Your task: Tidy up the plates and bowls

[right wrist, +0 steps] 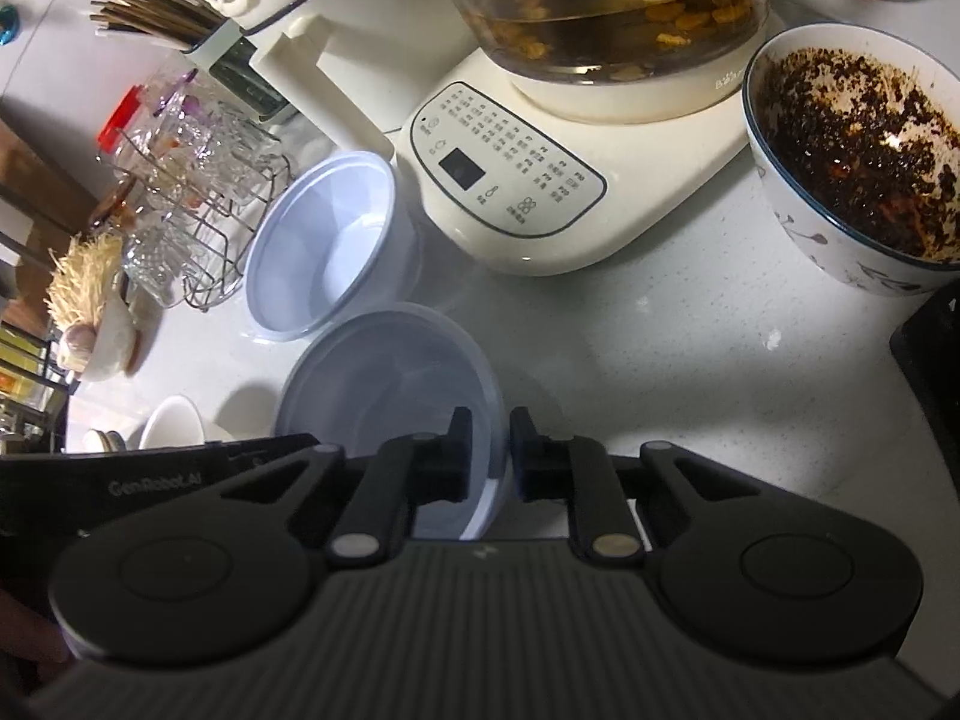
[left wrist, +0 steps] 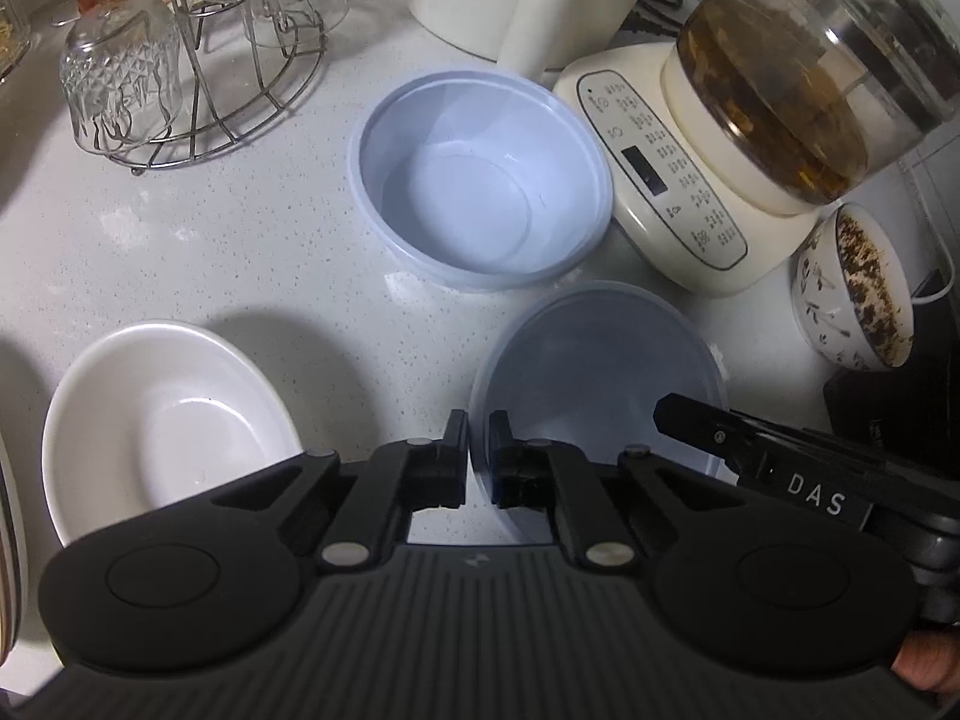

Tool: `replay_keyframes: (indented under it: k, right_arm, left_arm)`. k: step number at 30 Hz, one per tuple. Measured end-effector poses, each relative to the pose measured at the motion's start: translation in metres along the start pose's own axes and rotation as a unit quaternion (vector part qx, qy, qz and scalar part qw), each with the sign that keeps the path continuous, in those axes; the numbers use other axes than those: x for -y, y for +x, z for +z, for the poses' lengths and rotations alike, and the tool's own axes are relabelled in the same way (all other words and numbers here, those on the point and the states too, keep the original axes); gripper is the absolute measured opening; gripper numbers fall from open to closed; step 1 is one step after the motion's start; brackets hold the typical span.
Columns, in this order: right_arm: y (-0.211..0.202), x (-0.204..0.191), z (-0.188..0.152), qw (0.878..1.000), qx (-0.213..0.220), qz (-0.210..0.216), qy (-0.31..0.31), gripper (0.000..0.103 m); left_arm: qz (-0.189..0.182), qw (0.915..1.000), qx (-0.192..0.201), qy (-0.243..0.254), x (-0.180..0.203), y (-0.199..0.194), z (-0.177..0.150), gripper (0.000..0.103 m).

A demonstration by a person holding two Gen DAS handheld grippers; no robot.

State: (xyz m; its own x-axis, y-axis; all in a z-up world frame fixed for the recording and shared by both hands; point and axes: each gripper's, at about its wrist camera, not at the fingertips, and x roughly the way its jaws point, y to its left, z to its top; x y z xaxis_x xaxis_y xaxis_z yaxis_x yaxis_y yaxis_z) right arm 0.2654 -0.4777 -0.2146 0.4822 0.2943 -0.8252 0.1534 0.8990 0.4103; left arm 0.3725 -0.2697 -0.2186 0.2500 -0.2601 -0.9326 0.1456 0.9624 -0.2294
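A translucent grey-blue plastic bowl (left wrist: pixel 600 360) (right wrist: pixel 384 372) sits on the white speckled counter (left wrist: pixel 228 240). My left gripper (left wrist: pixel 478 423) is shut on its left rim, one finger inside the bowl and one outside. My right gripper (right wrist: pixel 489 420) is shut on the rim at the opposite side, with the thin wall pinched between the pads. One finger of the right gripper (left wrist: pixel 690 417) shows over the bowl in the left wrist view. A second, paler blue plastic bowl (left wrist: pixel 480 180) (right wrist: pixel 324 240) stands just behind. A white ceramic bowl (left wrist: pixel 162 420) (right wrist: pixel 174 420) lies to the left.
A cream kettle base with a glass pot (left wrist: pixel 678 180) (right wrist: pixel 510 180) stands close behind on the right. Beside it is a patterned bowl with dark residue (left wrist: pixel 858 288) (right wrist: pixel 858 138). A wire rack of glasses (left wrist: pixel 198 60) (right wrist: pixel 192 198) is far left, a black object (right wrist: pixel 930 348) at the right edge.
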Motion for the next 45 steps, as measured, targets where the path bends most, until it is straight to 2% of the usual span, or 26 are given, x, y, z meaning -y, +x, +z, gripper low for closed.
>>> replay_keyframes:
  k: [9, 11, 17, 24, 26, 33, 39, 45]
  right_arm:
    - [-0.020, -0.011, -0.004, 1.000, 0.006, 0.001, 0.012, 0.014]
    - [-0.025, -0.017, -0.005, 1.000, 0.008, 0.005, 0.024, 0.014]
    - [-0.045, -0.040, -0.005, 0.999, 0.034, 0.018, 0.025, 0.014]
    - [-0.061, -0.067, -0.002, 0.998, 0.041, 0.032, 0.022, 0.015]
    - [-0.067, -0.074, -0.002, 0.998, 0.048, 0.039, 0.016, 0.015]
    - [-0.075, -0.101, -0.004, 0.996, 0.070, 0.047, -0.009, 0.016]
    - [-0.063, -0.137, -0.001, 0.995, 0.070, 0.054, -0.051, 0.016]
    - [-0.045, -0.162, -0.007, 0.994, 0.048, 0.064, -0.075, 0.016]
  left_arm:
    - [-0.037, 0.9987, 0.013, -0.031, -0.015, -0.028, 0.005, 0.007]
    - [-0.035, 0.9989, 0.020, -0.025, -0.016, -0.039, 0.006, 0.007]
    - [-0.047, 0.9969, 0.055, -0.031, -0.030, -0.074, 0.010, 0.007]
    - [-0.069, 0.9923, 0.088, -0.053, -0.048, -0.113, 0.009, 0.007]
    - [-0.062, 0.9921, 0.101, -0.041, -0.049, -0.123, 0.009, 0.007]
    - [-0.066, 0.9868, 0.134, -0.063, -0.071, -0.147, 0.004, 0.007]
    - [-0.044, 0.9814, 0.163, -0.091, -0.099, -0.162, -0.004, 0.008]
    - [-0.030, 0.9782, 0.162, -0.126, -0.132, -0.160, -0.015, 0.008]
